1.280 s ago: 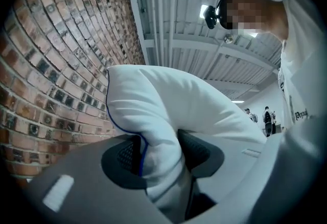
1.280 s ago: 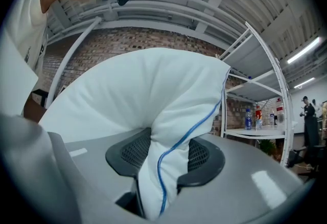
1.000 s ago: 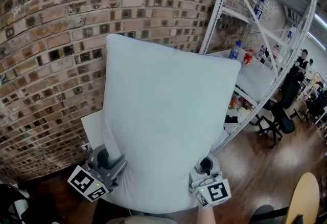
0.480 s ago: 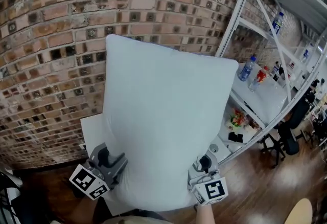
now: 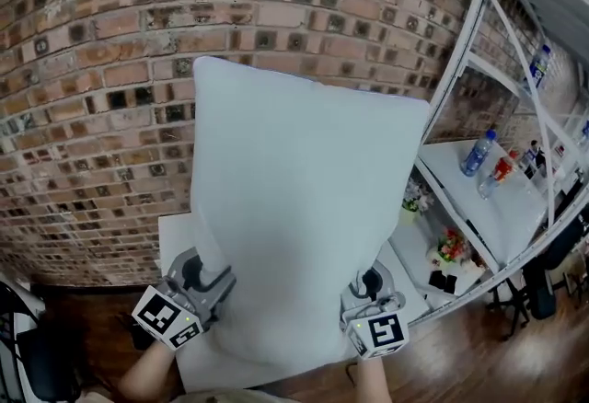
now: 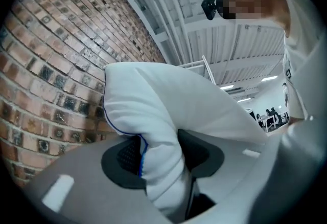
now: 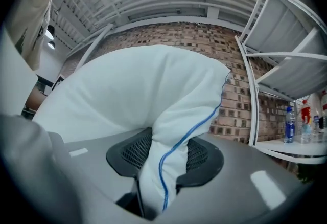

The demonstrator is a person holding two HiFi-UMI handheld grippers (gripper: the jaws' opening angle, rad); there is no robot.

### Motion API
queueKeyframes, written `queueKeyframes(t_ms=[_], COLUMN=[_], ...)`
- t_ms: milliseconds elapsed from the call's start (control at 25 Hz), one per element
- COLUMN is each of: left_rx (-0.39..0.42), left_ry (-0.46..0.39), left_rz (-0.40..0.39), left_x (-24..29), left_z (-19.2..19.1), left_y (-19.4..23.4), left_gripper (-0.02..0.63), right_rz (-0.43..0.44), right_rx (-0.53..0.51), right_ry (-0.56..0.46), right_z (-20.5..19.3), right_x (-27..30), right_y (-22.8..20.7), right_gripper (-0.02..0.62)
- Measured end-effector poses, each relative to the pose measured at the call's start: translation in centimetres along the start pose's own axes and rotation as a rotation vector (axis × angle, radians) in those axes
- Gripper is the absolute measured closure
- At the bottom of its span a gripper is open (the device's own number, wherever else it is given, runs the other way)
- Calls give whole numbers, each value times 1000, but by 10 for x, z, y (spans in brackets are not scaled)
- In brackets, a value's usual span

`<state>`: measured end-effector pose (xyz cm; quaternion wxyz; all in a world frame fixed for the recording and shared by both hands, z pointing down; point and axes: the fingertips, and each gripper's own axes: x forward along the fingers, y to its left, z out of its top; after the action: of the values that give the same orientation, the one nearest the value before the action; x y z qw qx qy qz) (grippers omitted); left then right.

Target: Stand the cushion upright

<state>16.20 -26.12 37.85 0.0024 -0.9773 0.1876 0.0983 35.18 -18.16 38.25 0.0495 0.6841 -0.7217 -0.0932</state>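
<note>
1. Two grippers, one cushion (image 5: 304, 208). It is held up in front of the brick wall (image 5: 92, 70), broad face toward the head camera.
2. Left gripper (image 5: 204, 280): jaws clamped on a bunched fold of the cushion's lower left edge (blue piping shows against one pad in the left gripper view).
3. Right gripper (image 5: 368, 289): jaws clamped on a fold at the lower right edge, with fabric pinched between both mesh pads.
4. Key relation: the cushion rises straight up and away from both grippers. Its long axis is near vertical, and the top corners lean slightly to the right. All the bulk sits above the two grips, none below.
5. Neither hand is nearer; the grips are at about the same height, one on each side.
6. The bottom edge hangs over the white tabletop (image 5: 175, 236). Cannot tell whether it touches.
7. Judgement: the coming move depends on lowering the bottom edge flat onto the tabletop while the axis stays vertical. The top-heavy load may flop forward on release.
</note>
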Motion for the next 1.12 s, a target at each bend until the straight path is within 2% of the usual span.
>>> queueKeyframes(t_ms=[200, 440, 800, 1120], left_rx=[62, 106, 166, 204], left_ry=[36, 81, 88, 110], left_rz=[55, 147, 299, 368], left_x=[24, 51, 71, 93], left_z=[-6, -11, -21, -42], left_y=[20, 65, 110, 129], left_gripper=[434, 434, 436, 439], right_rz=[36, 82, 121, 140], right_rx=[-43, -95, -123, -122], right_ry=[-32, -33, -120, -99], right_z=[-4, -10, -15, -38], right_x=[41, 101, 171, 213], right_y=[-21, -37, -47, -65], right_gripper=[443, 448, 461, 472])
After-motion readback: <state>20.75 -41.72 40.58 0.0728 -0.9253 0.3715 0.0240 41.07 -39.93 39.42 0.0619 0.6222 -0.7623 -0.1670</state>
